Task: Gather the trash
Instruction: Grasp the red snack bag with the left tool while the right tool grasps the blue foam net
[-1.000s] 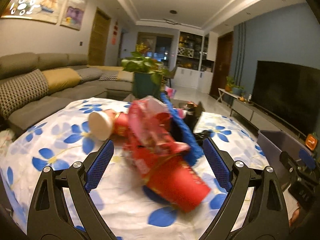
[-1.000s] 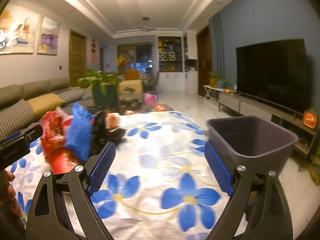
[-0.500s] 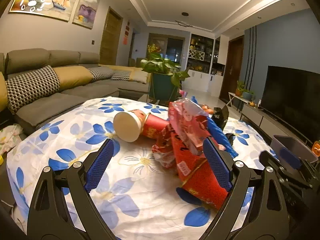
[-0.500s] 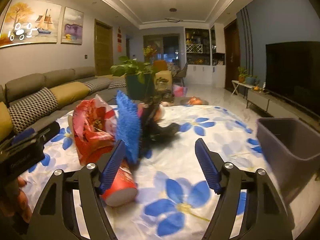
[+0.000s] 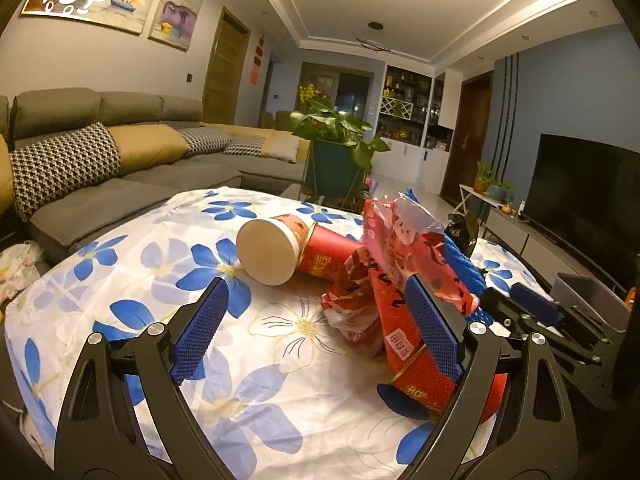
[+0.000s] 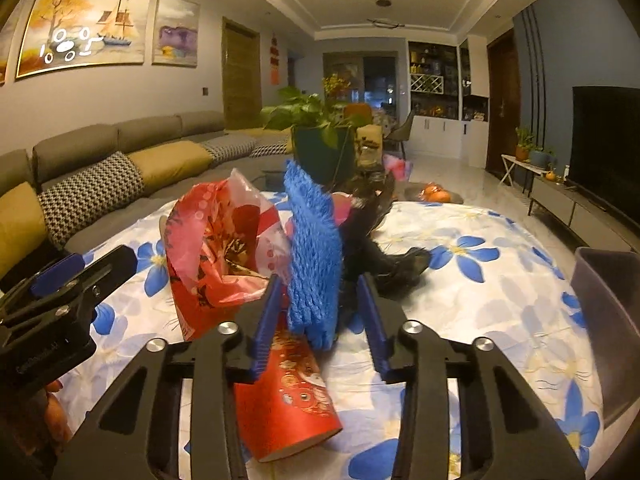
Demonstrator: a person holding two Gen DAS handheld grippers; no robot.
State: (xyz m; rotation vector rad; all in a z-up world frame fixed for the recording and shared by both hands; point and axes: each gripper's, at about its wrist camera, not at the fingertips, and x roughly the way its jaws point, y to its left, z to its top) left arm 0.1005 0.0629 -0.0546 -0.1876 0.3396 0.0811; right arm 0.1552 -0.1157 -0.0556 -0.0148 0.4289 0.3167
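Left wrist view: left hand-held gripper wide open, holding nothing, poised beside the red wrappers and paper cup heaped on the tabletop.

Right wrist view: right hand-held gripper half-closed, jaws just narrowing, straddling the blue foam net without visible pad contact, presumably for transfer to the grey bin at the tabletop's right edge.

Left gripper: jaws spread wide, nothing between the pads, pointing toward 12 o'clock and angled slightly downward. Right gripper: jaws have just been closing and stand narrowed around a blue foam net, pads not visibly pressing it. In the right wrist view the left gripper's body lies at 9 o'clock; fingertips of the person's hand show at 8 o'clock.
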